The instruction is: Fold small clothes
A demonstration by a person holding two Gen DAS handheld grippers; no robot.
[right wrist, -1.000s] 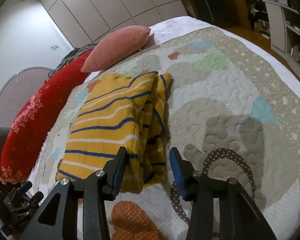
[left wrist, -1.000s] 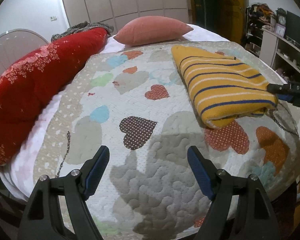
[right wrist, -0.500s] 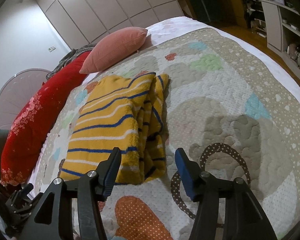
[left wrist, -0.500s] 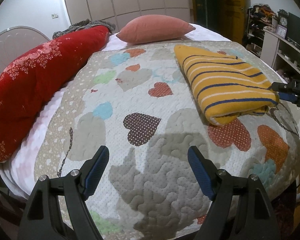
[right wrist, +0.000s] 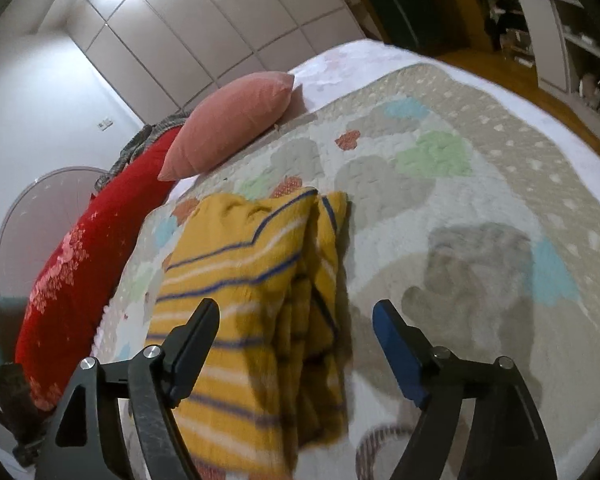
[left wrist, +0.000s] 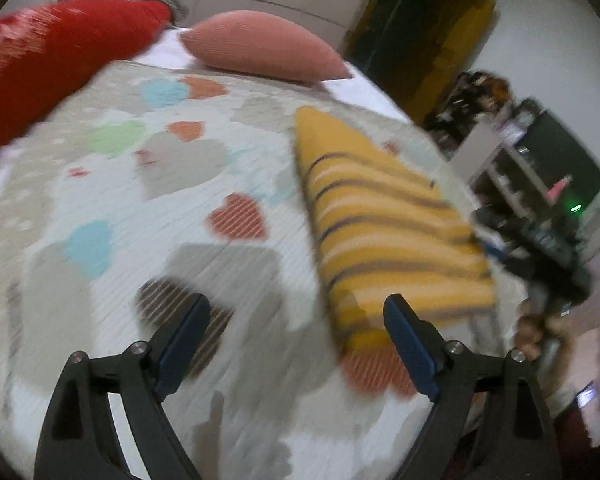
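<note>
A folded yellow garment with blue and white stripes (left wrist: 384, 232) (right wrist: 256, 280) lies on the heart-patterned quilt (left wrist: 148, 200) (right wrist: 452, 208). My left gripper (left wrist: 296, 344) hovers above the quilt, jaws wide and still opening, with only the garment's near corner seen between them, untouched. My right gripper (right wrist: 296, 344) hangs over the garment's near end, jaws opening wide; the cloth lies below and between them, the pads off it. The right gripper (left wrist: 540, 240) and the hand holding it show blurred at the right of the left wrist view.
A pink pillow (left wrist: 264, 52) (right wrist: 232, 120) and a long red bolster (left wrist: 52, 64) (right wrist: 88, 264) lie at the head and far side of the bed. Shelves (left wrist: 512, 168) stand beside the bed. White wardrobe doors (right wrist: 204, 20) line the back wall.
My left gripper swung right towards the garment and rolled, blurring its view. My right gripper's jaws spread from narrow to wide and moved in over the garment's near end.
</note>
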